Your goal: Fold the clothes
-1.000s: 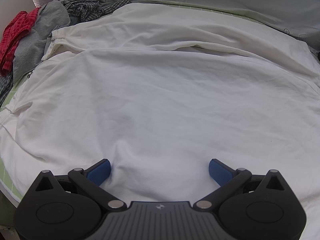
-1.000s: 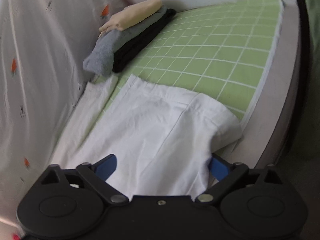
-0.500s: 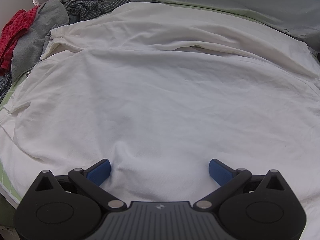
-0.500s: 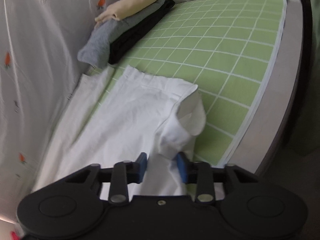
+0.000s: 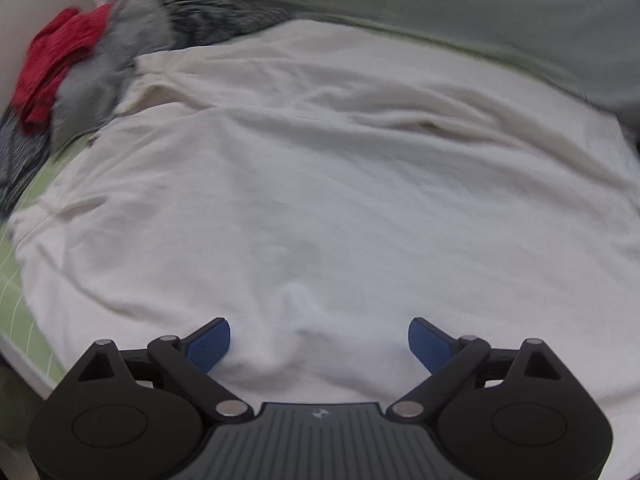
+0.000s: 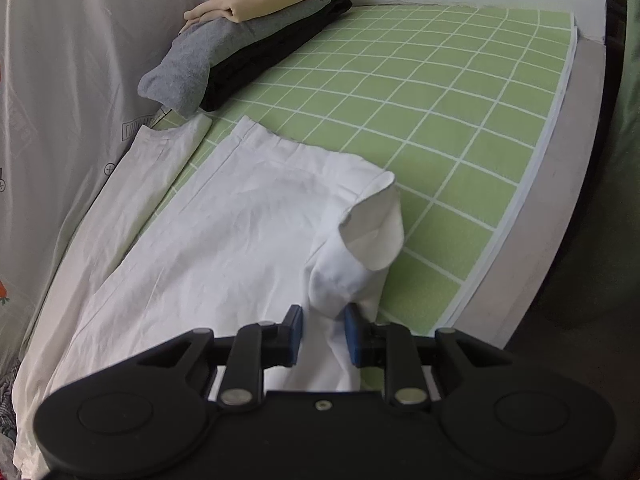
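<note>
Right tongs (image 6: pixel 322 330) clenched on a bunched fold of the white shirt (image 6: pixel 224 240), the pinched cloth raised in a curled flap just ahead of the pads. Left tongs (image 5: pixel 319 340) wide but closing, the pads (image 5: pixel 210 344) not pressing, a small ridge of the same shirt lying between them. Shirt spread flat ahead of both tongs on a green checked mat (image 6: pixel 420 120). Farther, ahead-left of the right tongs, a folded stack (image 6: pixel 256 36): beige over grey over black. Far ahead-left of the left tongs, a loose pile (image 5: pixel 76 76) of red and grey clothes, blurred.
</note>
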